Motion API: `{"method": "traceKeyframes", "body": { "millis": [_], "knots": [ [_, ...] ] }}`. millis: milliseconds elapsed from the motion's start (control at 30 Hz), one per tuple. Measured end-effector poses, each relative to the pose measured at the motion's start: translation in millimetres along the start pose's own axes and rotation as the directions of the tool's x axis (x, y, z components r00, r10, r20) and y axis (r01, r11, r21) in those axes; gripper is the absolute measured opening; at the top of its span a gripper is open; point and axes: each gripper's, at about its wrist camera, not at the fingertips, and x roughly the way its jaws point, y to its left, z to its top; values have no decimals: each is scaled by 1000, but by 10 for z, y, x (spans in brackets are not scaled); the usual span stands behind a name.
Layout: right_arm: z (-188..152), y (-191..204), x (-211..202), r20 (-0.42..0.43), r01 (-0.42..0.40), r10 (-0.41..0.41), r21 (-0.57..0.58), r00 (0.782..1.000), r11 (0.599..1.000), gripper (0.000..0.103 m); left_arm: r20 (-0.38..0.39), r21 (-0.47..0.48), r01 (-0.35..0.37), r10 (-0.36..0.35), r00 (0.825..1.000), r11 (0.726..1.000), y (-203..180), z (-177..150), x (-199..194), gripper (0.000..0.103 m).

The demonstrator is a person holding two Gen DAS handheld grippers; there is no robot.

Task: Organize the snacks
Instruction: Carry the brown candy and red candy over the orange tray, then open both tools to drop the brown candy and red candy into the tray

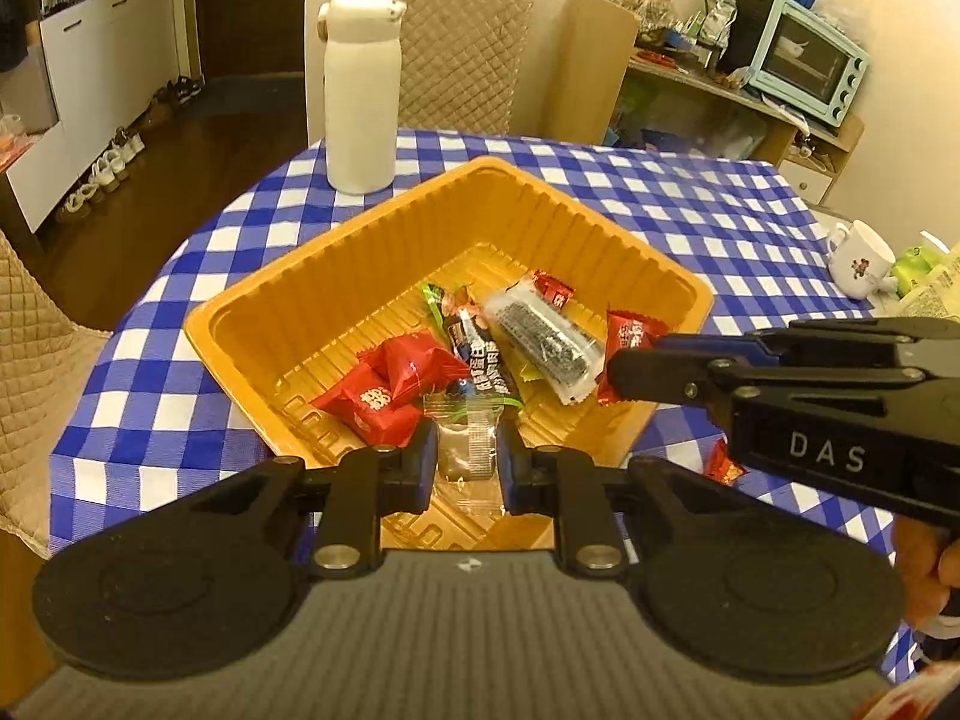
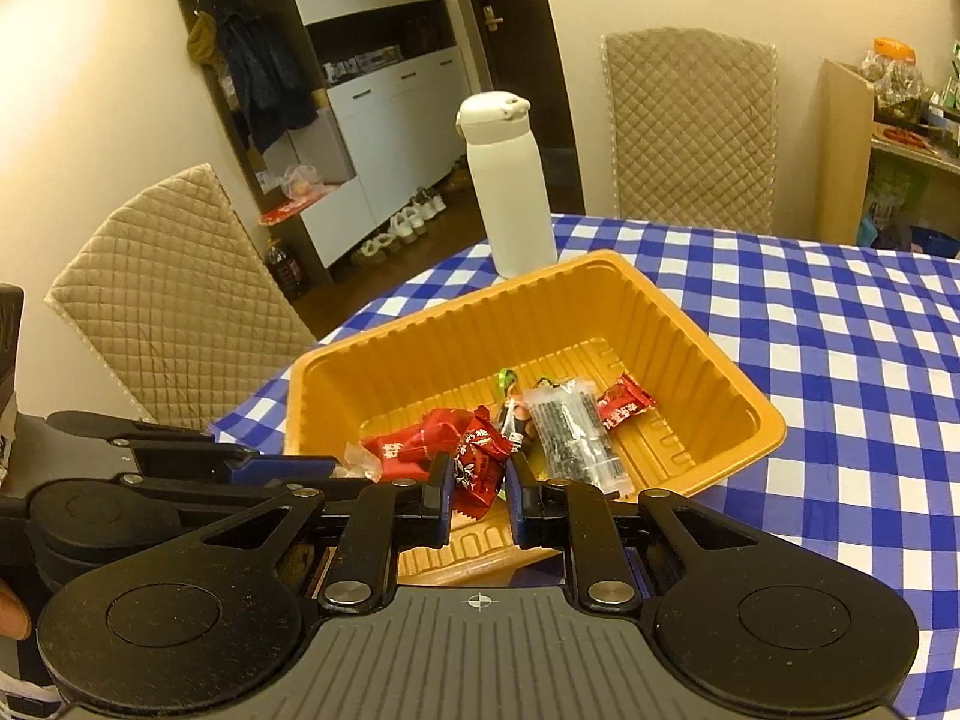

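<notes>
An orange plastic tray (image 1: pixel 336 252) (image 2: pixel 480 336) on the blue-checked cloth holds several wrapped snacks: red packets (image 1: pixel 390 390), a dark bar in clear wrap (image 1: pixel 540 336) (image 2: pixel 576 432) and a small red candy (image 1: pixel 555 288) (image 2: pixel 624 405). My left gripper (image 1: pixel 467 450) (image 2: pixel 342 471) is over the tray's near corner, shut on a clear-wrapped brown candy (image 1: pixel 465 444). My right gripper (image 1: pixel 624 360) (image 2: pixel 478 468) reaches in over the tray's right rim, shut on a red-wrapped candy (image 1: pixel 630 333) (image 2: pixel 477 462).
A tall white bottle (image 1: pixel 360 96) (image 2: pixel 510 192) stands just behind the tray. A white mug (image 1: pixel 861 258) sits at the table's right edge. One red packet (image 1: pixel 723 468) lies on the cloth under the right gripper. Quilted chairs (image 2: pixel 168 288) surround the table.
</notes>
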Motion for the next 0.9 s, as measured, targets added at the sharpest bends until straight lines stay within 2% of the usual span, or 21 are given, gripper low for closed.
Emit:
{"method": "traceKeyframes", "body": {
  "millis": [267, 333, 633, 900],
  "knots": [
    [16, -71, 160, -25, 15, -14, 12, 1000, 1000, 18, -39, -12, 17, -17, 999, 1000, 54, -9, 167, 19],
    [16, -89, 179, -29, 17, -17, 15, 999, 1000, 18, -44, -18, 22, -23, 999, 1000, 58, -15, 179, 22],
    [53, -87, 198, -44, 5, -4, 20, 999, 1000, 18, -33, -17, 15, -16, 999, 1000, 151, 53, 29, 22],
    [51, -8, 335, -95, -8, 8, 0, 995, 1000, 18, -25, -24, -2, 2, 1000, 1000, 223, 92, -20, 22]
  ]
}}
